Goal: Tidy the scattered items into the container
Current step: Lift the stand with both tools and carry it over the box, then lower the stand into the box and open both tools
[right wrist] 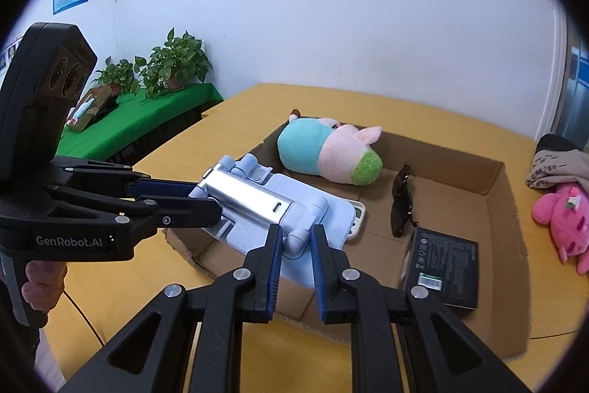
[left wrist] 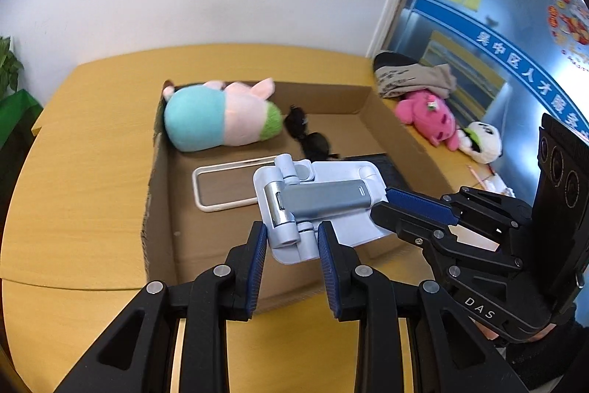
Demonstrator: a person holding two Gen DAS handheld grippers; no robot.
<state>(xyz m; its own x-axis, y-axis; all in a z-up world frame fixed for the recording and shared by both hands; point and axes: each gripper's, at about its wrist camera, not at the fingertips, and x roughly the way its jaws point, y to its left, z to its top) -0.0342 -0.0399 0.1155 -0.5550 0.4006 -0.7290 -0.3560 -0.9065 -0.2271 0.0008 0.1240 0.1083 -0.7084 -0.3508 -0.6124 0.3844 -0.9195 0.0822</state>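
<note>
A light blue folding stand (left wrist: 320, 201) (right wrist: 257, 197) with a grey metal arm hangs above the open cardboard box (left wrist: 390, 120) (right wrist: 493, 179). My left gripper (left wrist: 291, 242) (right wrist: 204, 197) is shut on its hinged end. My right gripper (right wrist: 296, 240) (left wrist: 383, 205) is shut on the opposite end. Inside the box lie a turquoise, pink and green plush (left wrist: 217, 116) (right wrist: 324, 150), dark sunglasses (left wrist: 309, 135) (right wrist: 401, 205), a white phone case (left wrist: 228, 183) (right wrist: 359, 216) partly hidden by the stand, and a flat black package (right wrist: 445, 267) (left wrist: 379, 164).
On the yellow table (left wrist: 84, 150) right of the box lie a pink plush (left wrist: 427, 116) (right wrist: 563, 216), a panda plush (left wrist: 482, 140) and a heap of clothes (left wrist: 412, 76) (right wrist: 556, 161). Potted plants (right wrist: 176, 61) stand on a green-covered side table at the far left.
</note>
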